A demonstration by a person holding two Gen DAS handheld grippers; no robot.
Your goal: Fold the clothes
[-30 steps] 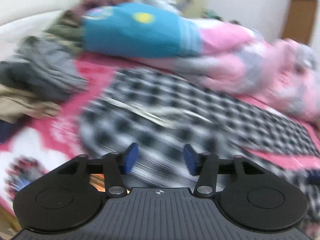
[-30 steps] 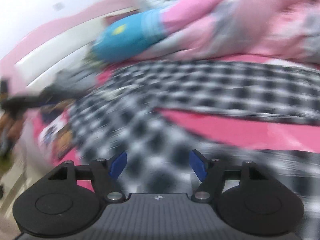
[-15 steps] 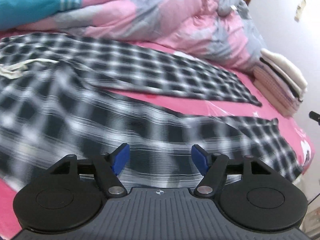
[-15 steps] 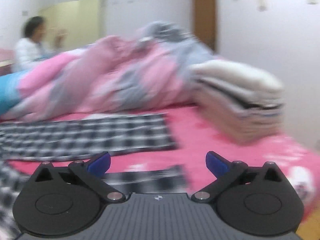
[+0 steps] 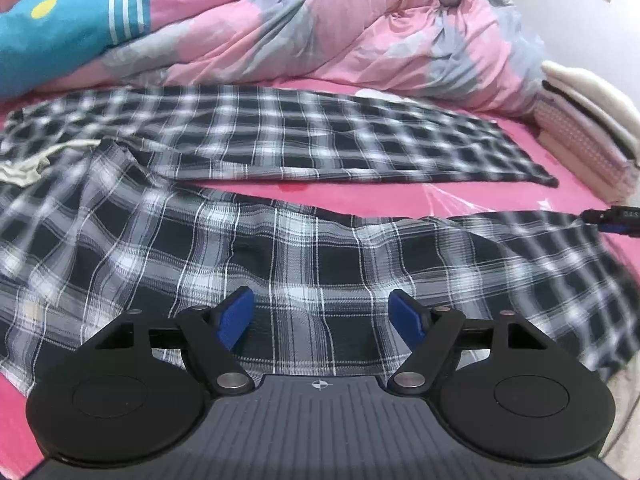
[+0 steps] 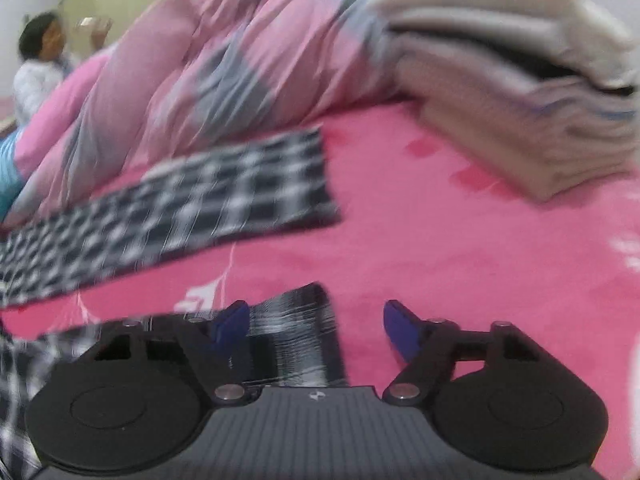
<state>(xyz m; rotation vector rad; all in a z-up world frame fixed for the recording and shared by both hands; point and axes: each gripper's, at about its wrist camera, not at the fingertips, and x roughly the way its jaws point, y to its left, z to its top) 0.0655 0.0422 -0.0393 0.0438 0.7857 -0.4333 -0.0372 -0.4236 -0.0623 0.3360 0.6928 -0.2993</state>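
The plaid trousers (image 5: pixel 304 248) are spread flat on the bed (image 5: pixel 400 200), legs apart, ready for folding. The left tool (image 5: pixel 322 316), just widened, is held empty above the near leg. The right tool (image 6: pixel 316 322), just narrowed, is held apart and unclamped at that leg's hem by the bed's edge.

No text, label, brand or number can be read in either view. The white marks on the pink sheet (image 6: pixel 400 240) are too blurred to make out, and the small print on the right gripper (image 5: pixel 612 220) at the frame's edge is illegible.
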